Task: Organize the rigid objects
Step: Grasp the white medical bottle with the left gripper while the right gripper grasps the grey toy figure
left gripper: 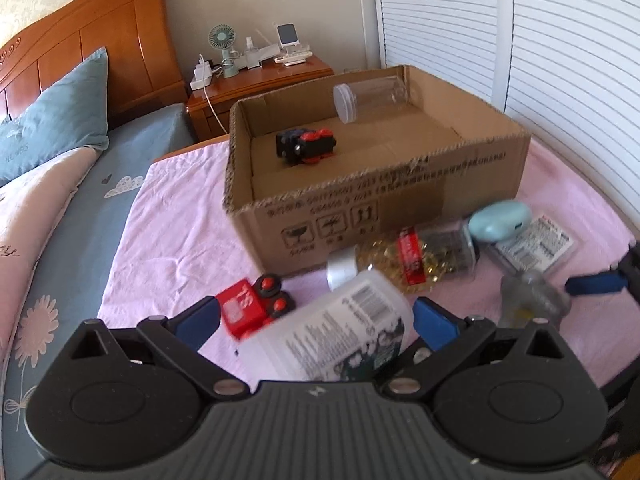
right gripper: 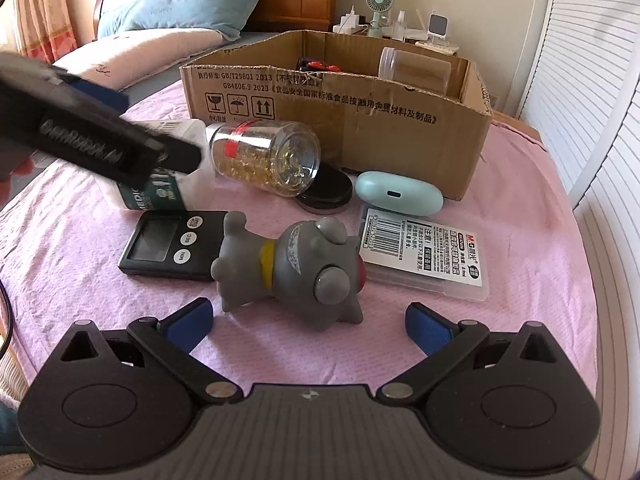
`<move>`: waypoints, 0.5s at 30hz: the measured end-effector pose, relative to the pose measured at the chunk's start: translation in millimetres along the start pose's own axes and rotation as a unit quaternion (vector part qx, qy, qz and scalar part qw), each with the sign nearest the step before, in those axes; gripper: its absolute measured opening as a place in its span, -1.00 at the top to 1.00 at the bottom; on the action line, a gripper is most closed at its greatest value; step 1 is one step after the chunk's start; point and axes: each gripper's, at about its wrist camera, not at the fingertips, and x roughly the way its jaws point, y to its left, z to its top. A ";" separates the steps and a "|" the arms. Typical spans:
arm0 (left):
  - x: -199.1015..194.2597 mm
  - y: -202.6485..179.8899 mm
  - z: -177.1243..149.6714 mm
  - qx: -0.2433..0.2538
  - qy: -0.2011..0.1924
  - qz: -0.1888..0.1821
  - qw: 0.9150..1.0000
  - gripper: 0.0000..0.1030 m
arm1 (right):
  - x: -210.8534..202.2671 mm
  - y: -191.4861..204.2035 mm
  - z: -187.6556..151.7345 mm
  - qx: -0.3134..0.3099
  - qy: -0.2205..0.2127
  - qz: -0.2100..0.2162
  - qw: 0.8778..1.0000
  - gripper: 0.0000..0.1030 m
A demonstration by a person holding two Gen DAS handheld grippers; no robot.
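Note:
A white labelled bottle [left gripper: 328,328] lies tilted on the pink cloth [left gripper: 168,240] between the fingers of my left gripper [left gripper: 318,320], which is open; the bottle looks blurred. My right gripper [right gripper: 308,320] is open just short of a grey toy figure [right gripper: 292,268] lying on its side. The cardboard box [left gripper: 380,208] holds a clear jar [left gripper: 368,100] and a black-and-red toy car [left gripper: 306,146]. A red toy vehicle [left gripper: 248,312] lies left of the bottle. In the right wrist view my left gripper [right gripper: 162,130] straddles the bottle [right gripper: 160,192].
In front of the box lie a glass jar of yellow capsules [right gripper: 264,156], a black round tin [right gripper: 326,196], a mint case [right gripper: 400,192], a clear plastic pack [right gripper: 428,260] and a black timer [right gripper: 172,244]. A nightstand [left gripper: 260,84] stands behind, louvred doors [left gripper: 540,40] to the right.

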 end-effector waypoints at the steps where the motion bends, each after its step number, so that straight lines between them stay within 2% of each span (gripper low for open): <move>1: -2.4 3.0 -4.5 0.000 0.003 0.002 1.000 -0.97 | -0.4 -0.7 -0.3 0.000 0.000 0.000 1.000 -1.00; 8: -10.7 24.7 -29.5 -0.009 0.011 0.025 1.000 -0.97 | -2.2 0.7 -4.9 0.003 -0.013 -0.003 1.000 -1.00; 10: -9.4 28.7 -31.7 -0.023 0.012 0.018 1.000 -0.97 | -3.0 1.6 -7.4 0.005 -0.021 -0.005 1.000 -1.00; 13: -10.3 27.1 -28.8 -0.040 0.000 -0.018 0.999 -0.97 | -3.8 2.9 -10.4 0.008 -0.030 -0.008 0.999 -1.00; 15: -9.0 22.2 -25.6 -0.046 -0.006 -0.020 0.999 -0.97 | -3.7 3.5 -9.8 0.010 -0.028 -0.010 0.999 -1.00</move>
